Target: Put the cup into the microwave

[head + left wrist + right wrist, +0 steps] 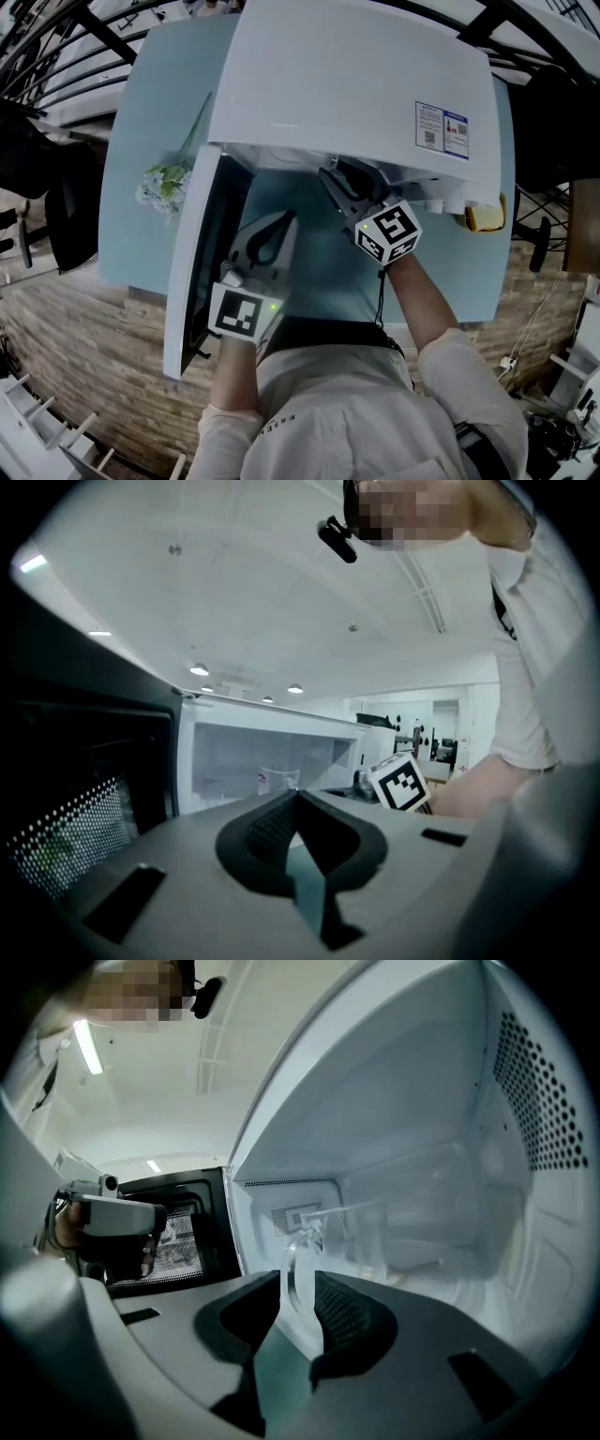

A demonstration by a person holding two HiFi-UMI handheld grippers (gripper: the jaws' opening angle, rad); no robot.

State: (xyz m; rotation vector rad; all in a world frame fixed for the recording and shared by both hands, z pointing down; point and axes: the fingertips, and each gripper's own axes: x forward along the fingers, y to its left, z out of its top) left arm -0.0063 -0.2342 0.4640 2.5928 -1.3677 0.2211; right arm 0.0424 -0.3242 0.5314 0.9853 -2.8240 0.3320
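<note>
A white microwave [347, 84] stands on the light-blue table [141, 112] with its door [192, 272] swung open to the left. Inside the cavity stands a clear glass cup [394, 1232], upright on the floor of the oven; the left gripper view also shows the cup [278, 780]. My right gripper [298, 1283] reaches into the opening, jaws apart, with the cup's thin handle [292, 1269] between them and the pads not pressing on it. My left gripper [281, 217] hovers before the open door, shut and with nothing in it.
A bunch of artificial flowers [164, 183] lies on the table left of the door. A yellow object [485, 217] sits by the microwave's right front corner. The door's dark mesh window [66, 841] is close to the left gripper's left side.
</note>
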